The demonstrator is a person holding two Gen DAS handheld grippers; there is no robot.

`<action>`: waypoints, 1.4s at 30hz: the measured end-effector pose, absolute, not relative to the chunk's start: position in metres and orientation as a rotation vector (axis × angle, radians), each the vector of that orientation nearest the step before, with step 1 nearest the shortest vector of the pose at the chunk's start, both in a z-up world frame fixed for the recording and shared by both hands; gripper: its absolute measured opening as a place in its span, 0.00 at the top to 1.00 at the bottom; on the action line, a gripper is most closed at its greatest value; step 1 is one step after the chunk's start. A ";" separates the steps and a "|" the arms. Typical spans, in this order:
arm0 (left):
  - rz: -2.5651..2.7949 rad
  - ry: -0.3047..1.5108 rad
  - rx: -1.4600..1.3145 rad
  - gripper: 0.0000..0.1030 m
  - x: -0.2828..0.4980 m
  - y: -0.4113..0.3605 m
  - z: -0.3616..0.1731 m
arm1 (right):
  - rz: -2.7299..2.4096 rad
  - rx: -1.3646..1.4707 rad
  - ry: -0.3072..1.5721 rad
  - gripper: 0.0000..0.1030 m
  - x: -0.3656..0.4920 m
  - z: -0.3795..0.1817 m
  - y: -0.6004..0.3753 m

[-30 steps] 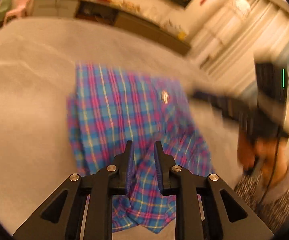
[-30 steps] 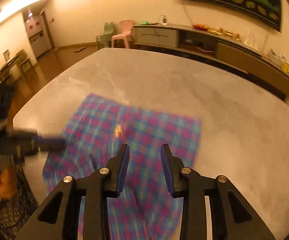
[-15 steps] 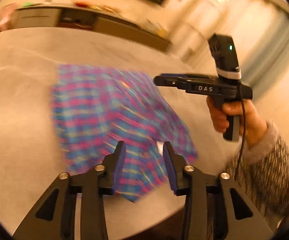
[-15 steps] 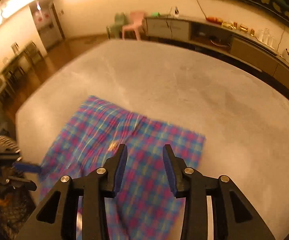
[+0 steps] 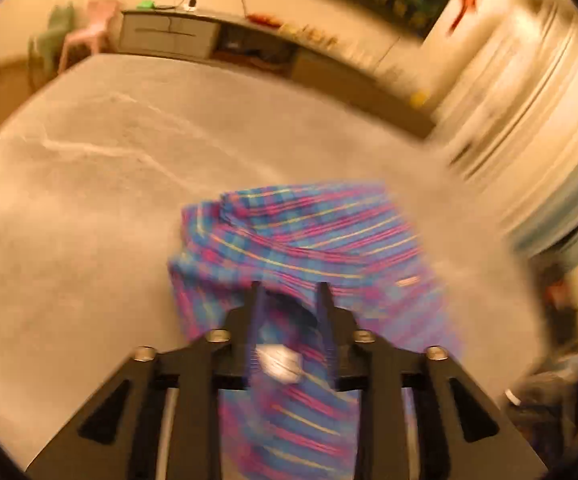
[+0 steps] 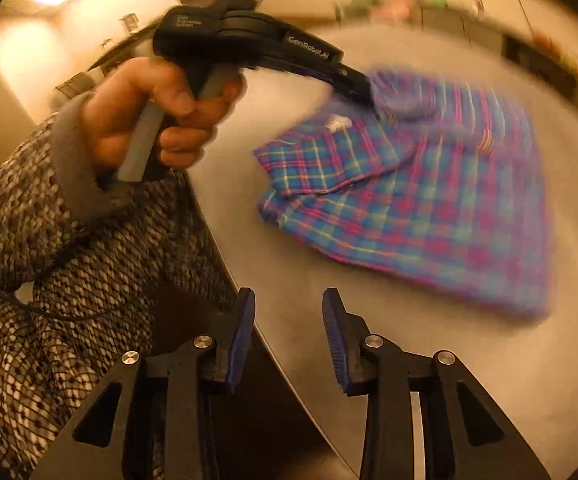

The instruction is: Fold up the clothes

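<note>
My left gripper (image 5: 287, 300) has just been closing and pinches a raised fold of the plaid garment (image 6: 429, 200), blue with pink and yellow lines and a white tag, lying rumpled near the tabletop's (image 6: 489, 360) near edge. My right gripper (image 6: 289, 320) hangs spread, empty. The left one's body reads "GenRobot.AI".

Left gripper (image 5: 288, 290) angled down, jaws just closing, plaid garment (image 5: 309, 236) pinched between them. Left hand (image 6: 157, 116) fisted round handle, patterned sleeve (image 6: 49, 264) behind. Right gripper (image 6: 289, 304) parted, empty.
</note>
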State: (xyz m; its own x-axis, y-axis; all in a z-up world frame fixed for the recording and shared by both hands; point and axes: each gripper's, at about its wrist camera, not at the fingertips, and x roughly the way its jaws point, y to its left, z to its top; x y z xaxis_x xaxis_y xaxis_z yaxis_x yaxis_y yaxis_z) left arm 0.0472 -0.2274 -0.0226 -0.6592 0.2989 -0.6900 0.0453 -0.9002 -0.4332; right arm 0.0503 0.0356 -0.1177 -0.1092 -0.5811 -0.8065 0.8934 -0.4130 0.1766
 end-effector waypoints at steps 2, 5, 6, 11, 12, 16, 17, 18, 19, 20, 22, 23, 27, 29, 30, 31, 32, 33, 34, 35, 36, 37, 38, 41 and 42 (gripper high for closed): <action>2.654 -0.653 -1.201 0.63 0.064 -0.224 -0.015 | -1.837 1.014 0.403 0.62 0.027 -0.107 0.047; 2.573 -0.622 -1.213 0.63 0.059 -0.173 -0.029 | -1.961 1.037 0.401 0.62 -0.033 -0.106 0.048; 2.514 -0.599 -1.233 0.63 0.052 -0.153 -0.039 | -1.990 1.032 0.425 0.62 -0.043 -0.109 0.047; 2.490 -0.266 -1.502 0.82 0.029 -0.106 -0.084 | -2.047 1.052 0.565 0.62 -0.065 -0.149 0.029; 2.508 -0.242 -1.502 0.85 0.023 -0.110 -0.082 | -2.060 1.057 0.572 0.60 -0.057 -0.155 0.030; 2.775 -0.072 -1.547 0.85 -0.007 -0.144 -0.064 | -1.902 1.186 0.458 0.58 -0.011 -0.160 0.020; 2.801 -0.127 -1.525 0.85 -0.005 -0.154 -0.056 | -1.792 1.191 0.419 0.58 0.005 -0.157 0.012; 2.787 -0.236 -1.476 0.78 0.002 -0.163 -0.047 | -1.728 1.163 0.384 0.61 0.019 -0.149 0.009; 2.770 -0.342 -1.427 0.75 0.008 -0.172 -0.038 | -1.672 1.129 0.349 0.61 0.033 -0.141 0.005; 2.748 -0.447 -1.376 0.68 0.015 -0.181 -0.029 | -1.700 1.108 0.344 0.60 0.027 -0.134 0.009; 2.718 -0.510 -1.327 0.60 0.030 -0.185 -0.020 | -1.790 1.070 0.345 0.58 0.007 -0.122 0.018; 2.698 -0.489 -1.344 0.60 0.031 -0.180 -0.024 | -1.835 1.050 0.345 0.57 -0.003 -0.116 0.022; 2.625 -0.384 -1.519 0.60 0.020 -0.155 -0.054 | -1.987 1.015 0.358 0.54 -0.047 -0.115 0.029; 2.635 -0.358 -1.529 0.60 0.007 -0.152 -0.062 | -2.021 1.050 0.396 0.54 -0.067 -0.141 0.030; 2.635 -0.337 -1.532 0.60 -0.001 -0.149 -0.061 | -2.020 1.071 0.406 0.54 -0.072 -0.154 0.030; 2.626 -0.326 -1.536 0.60 -0.012 -0.146 -0.060 | -2.021 1.097 0.392 0.54 -0.072 -0.163 0.034; 2.613 -0.324 -1.532 0.60 -0.023 -0.143 -0.058 | -2.022 1.124 0.373 0.53 -0.071 -0.171 0.040; 2.597 -0.320 -1.526 0.60 -0.035 -0.139 -0.056 | -2.035 1.147 0.340 0.53 -0.069 -0.172 0.046; 2.579 -0.308 -1.522 0.60 -0.047 -0.133 -0.055 | -2.048 1.197 0.312 0.53 -0.065 -0.170 0.052; 2.561 -0.294 -1.517 0.60 -0.060 -0.125 -0.053 | -2.060 1.221 0.303 0.53 -0.062 -0.169 0.056; 2.547 -0.278 -1.512 0.60 -0.072 -0.117 -0.050 | -2.074 1.224 0.303 0.53 -0.057 -0.169 0.059; 2.535 -0.259 -1.506 0.59 -0.085 -0.109 -0.048 | -2.102 1.205 0.318 0.49 -0.056 -0.169 0.062; 2.530 -0.234 -1.502 0.58 -0.098 -0.098 -0.049 | -2.133 1.183 0.335 0.46 -0.055 -0.170 0.065; 2.523 -0.200 -1.513 0.58 -0.129 -0.075 -0.055 | -2.230 1.157 0.342 0.41 -0.068 -0.175 0.079; 2.520 -0.205 -1.522 0.58 -0.137 -0.073 -0.056 | -2.242 1.164 0.310 0.41 -0.075 -0.175 0.085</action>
State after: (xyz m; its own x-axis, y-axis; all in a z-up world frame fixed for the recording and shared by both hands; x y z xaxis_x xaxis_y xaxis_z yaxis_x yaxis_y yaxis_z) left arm -0.1370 -0.0726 -0.0560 -0.4547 0.2321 -0.8599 -0.0904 -0.9725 -0.2147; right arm -0.0750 0.0847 -0.1752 -0.4449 -0.3934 -0.8046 0.5970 -0.7999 0.0611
